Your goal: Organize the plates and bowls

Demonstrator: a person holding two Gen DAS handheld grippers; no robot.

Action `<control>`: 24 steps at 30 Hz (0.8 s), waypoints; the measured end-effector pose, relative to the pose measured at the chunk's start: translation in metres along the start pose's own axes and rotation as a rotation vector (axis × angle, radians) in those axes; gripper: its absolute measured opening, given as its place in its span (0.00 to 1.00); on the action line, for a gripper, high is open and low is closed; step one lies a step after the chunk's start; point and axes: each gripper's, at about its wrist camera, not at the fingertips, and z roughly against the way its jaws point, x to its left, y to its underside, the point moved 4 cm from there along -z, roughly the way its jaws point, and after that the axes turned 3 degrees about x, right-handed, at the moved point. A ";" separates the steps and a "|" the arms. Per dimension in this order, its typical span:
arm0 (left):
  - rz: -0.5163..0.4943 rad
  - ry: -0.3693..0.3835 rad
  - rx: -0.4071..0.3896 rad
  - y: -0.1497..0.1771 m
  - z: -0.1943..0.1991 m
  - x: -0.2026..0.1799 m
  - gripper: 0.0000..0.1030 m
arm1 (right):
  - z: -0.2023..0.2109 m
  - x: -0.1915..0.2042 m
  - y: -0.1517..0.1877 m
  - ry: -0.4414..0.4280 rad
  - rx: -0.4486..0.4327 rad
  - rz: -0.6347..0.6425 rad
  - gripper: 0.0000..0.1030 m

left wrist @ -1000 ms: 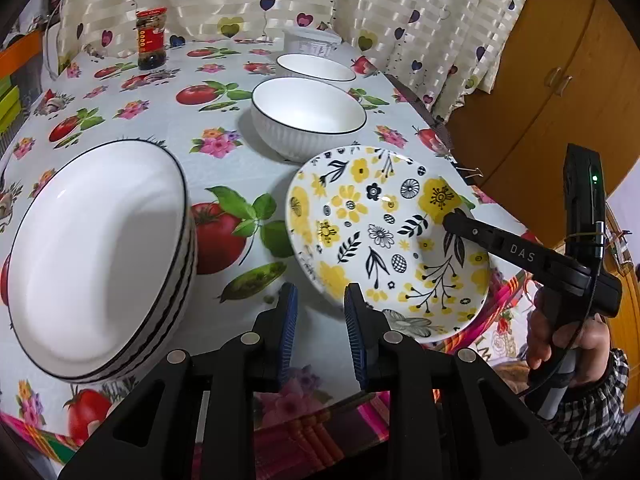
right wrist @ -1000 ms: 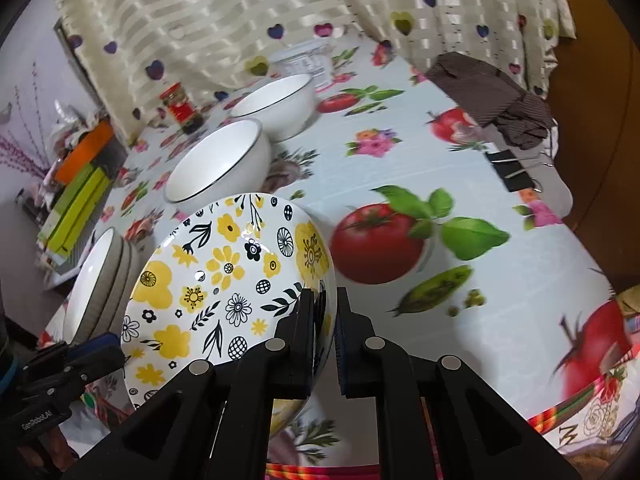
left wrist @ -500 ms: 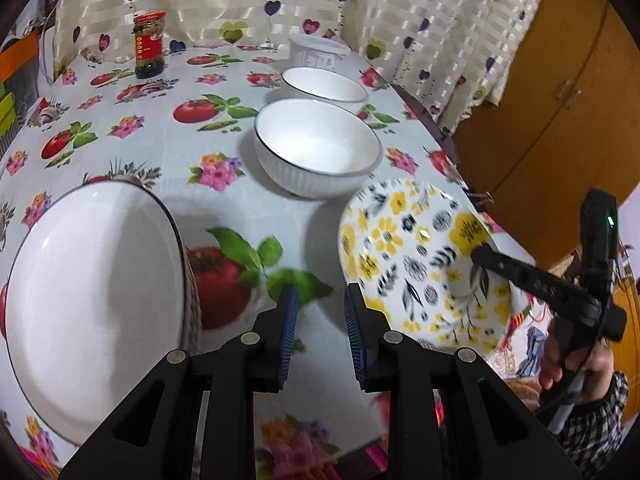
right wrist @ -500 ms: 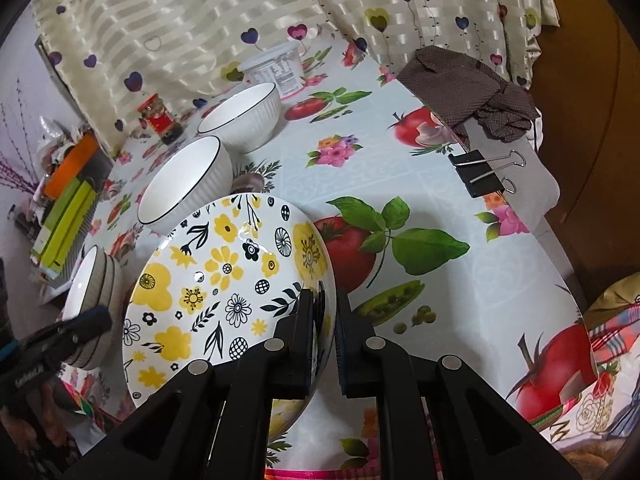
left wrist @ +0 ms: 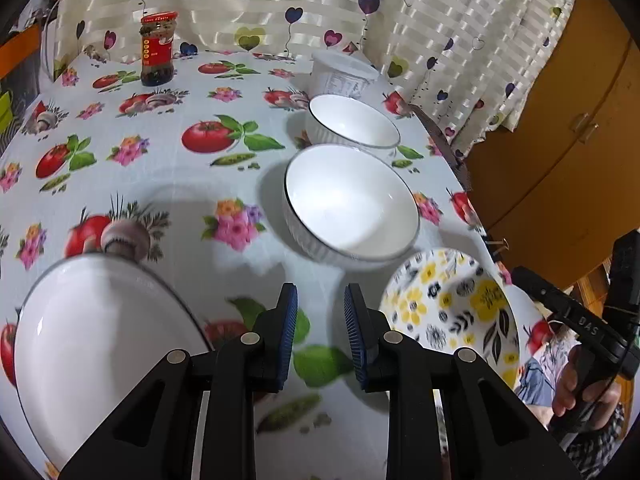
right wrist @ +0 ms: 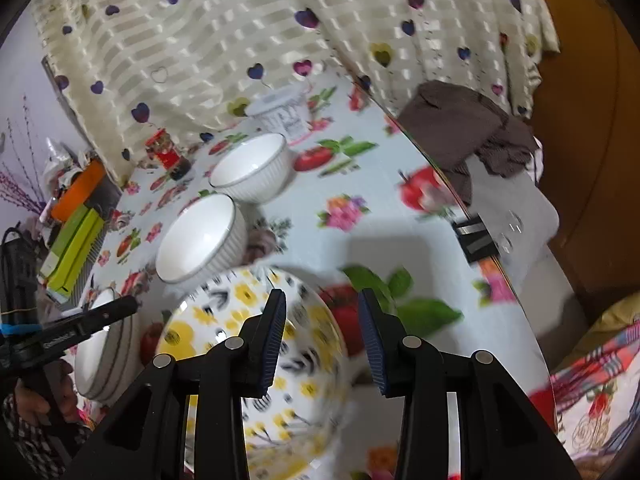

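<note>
Right gripper [right wrist: 322, 334] is standing with its blue pads wide apart — half a second ago they were clamped on the rim of the yellow-flowered, black-leafed ceramic plate [right wrist: 256, 360], and now nothing is between them. That plate is sitting near the table's right edge, just in front of the nearer white ribbed bowl [left wrist: 350, 204], with a second white bowl [left wrist: 352, 124] behind. Left gripper [left wrist: 320, 326] is hanging empty, pads parted, beside the stack of white black-rimmed plates [left wrist: 100, 344] — so the patterned plate is probably being left apart from that stack, and the bowls are awaiting sorting.
</note>
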 end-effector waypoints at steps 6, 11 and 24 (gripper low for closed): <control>0.016 0.007 0.022 -0.020 -0.014 0.005 0.24 | -0.030 0.026 -0.029 -0.053 0.051 0.051 0.36; 0.032 0.017 0.032 -0.033 -0.024 0.011 0.24 | -0.060 0.043 -0.044 -0.076 0.105 0.078 0.36; 0.072 0.022 0.066 -0.051 -0.044 0.023 0.24 | -0.105 0.070 -0.065 -0.094 0.188 0.164 0.34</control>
